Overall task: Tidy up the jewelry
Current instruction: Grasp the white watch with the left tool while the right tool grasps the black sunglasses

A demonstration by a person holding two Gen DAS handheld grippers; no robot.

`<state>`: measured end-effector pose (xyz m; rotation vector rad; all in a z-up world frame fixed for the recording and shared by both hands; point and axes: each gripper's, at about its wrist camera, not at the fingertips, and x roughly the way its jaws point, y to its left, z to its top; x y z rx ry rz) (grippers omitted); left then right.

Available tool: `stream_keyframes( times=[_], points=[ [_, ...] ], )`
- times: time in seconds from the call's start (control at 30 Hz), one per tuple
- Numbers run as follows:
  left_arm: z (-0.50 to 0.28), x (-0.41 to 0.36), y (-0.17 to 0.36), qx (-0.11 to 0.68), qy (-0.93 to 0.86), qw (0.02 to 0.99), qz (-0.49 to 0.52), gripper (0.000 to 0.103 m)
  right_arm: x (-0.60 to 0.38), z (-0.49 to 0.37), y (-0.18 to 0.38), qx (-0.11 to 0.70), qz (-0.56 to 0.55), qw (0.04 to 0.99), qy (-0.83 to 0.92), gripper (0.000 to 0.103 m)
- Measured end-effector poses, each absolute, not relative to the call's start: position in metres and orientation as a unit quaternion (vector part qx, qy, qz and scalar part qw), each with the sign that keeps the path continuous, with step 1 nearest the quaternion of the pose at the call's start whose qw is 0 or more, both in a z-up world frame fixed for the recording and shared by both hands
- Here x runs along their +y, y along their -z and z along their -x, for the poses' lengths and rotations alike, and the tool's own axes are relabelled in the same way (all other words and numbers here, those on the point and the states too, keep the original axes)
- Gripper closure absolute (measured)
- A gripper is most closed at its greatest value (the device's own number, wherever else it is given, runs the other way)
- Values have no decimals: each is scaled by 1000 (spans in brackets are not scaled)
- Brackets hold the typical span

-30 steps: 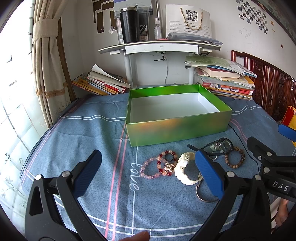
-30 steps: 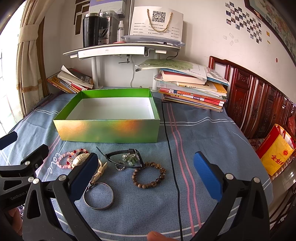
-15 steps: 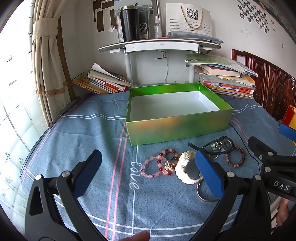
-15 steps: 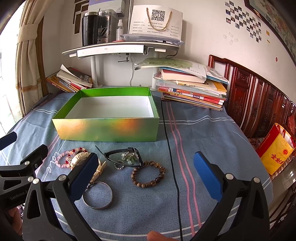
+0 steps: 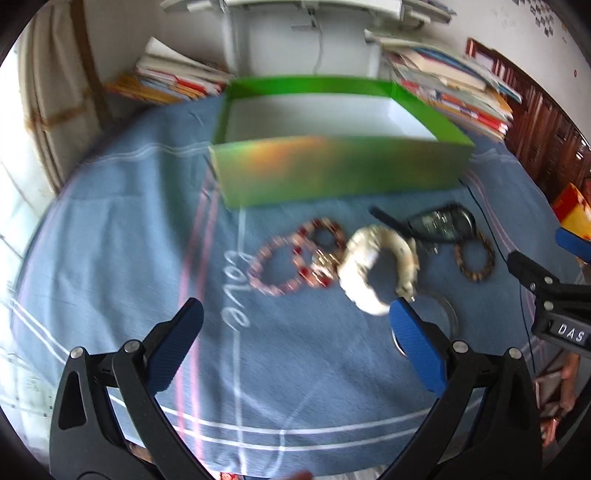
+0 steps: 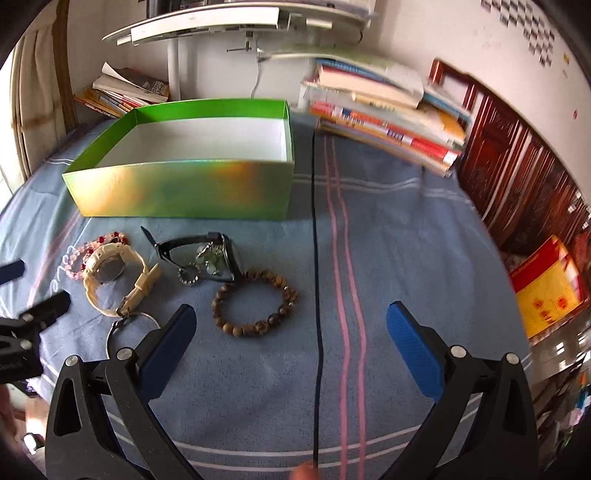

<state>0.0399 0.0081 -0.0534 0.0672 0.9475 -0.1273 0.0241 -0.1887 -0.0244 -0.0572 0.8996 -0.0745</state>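
Setting: a home bedroom.
Bed: blue sheet (image 6: pixel 406 229) with pink and white stripes and the word "love" spread across it.
Headboard: carved dark wood (image 6: pixel 517 162) along the bed's right edge.
Far edge: stacked books (image 6: pixel 384 114) and magazines (image 6: pixel 125 92) against a white wall.
Window side: beige curtain (image 5: pixel 51 103) at the left edge.
Fixture: white shelf (image 6: pixel 236 22) on a post.
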Motion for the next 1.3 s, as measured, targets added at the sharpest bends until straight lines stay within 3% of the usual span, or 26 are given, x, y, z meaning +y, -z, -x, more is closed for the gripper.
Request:
stream_keyframes(
  times=[0.07,0.17,0.23,0.33,0.47,0.5,0.53,0.63,0.7,0.93,1.13,1.3],
  points=[
    [-38,2,54,453,71,888,-43,8,-190,-27,23,432,18,902,20,4],
    [-40,-3,50,445,85,890,-45,12,-189,-36,18,421,9,907,5,20],
    [-48,-9,47,445,88,890,-50,17,-185,-47,17,420,1,907,-14,37],
    [-65,-22,51,463,97,879,-69,28,-176,-73,31,444,16,895,-19,64],
    [-82,-35,68,496,112,858,-74,47,-169,-90,53,473,16,880,-37,77],
    [-85,-36,70,497,106,858,-78,51,-167,-91,56,476,17,878,-40,88],
    [-88,-36,72,497,102,858,-78,56,-167,-91,57,476,17,878,-41,92],
    [-93,-32,71,497,101,859,-69,68,-167,-88,55,466,12,883,-52,95],
    [-91,-29,64,491,105,863,-60,83,-172,-85,49,453,7,890,-51,95],
    [-87,-17,44,474,107,873,-38,89,-187,-74,21,414,-4,910,-39,95],
    [-81,-18,45,464,102,878,-55,82,-191,-73,36,436,-9,900,-26,95],
    [-81,-13,46,461,87,881,-60,63,-189,-74,49,447,-7,894,-19,95]
  ],
)
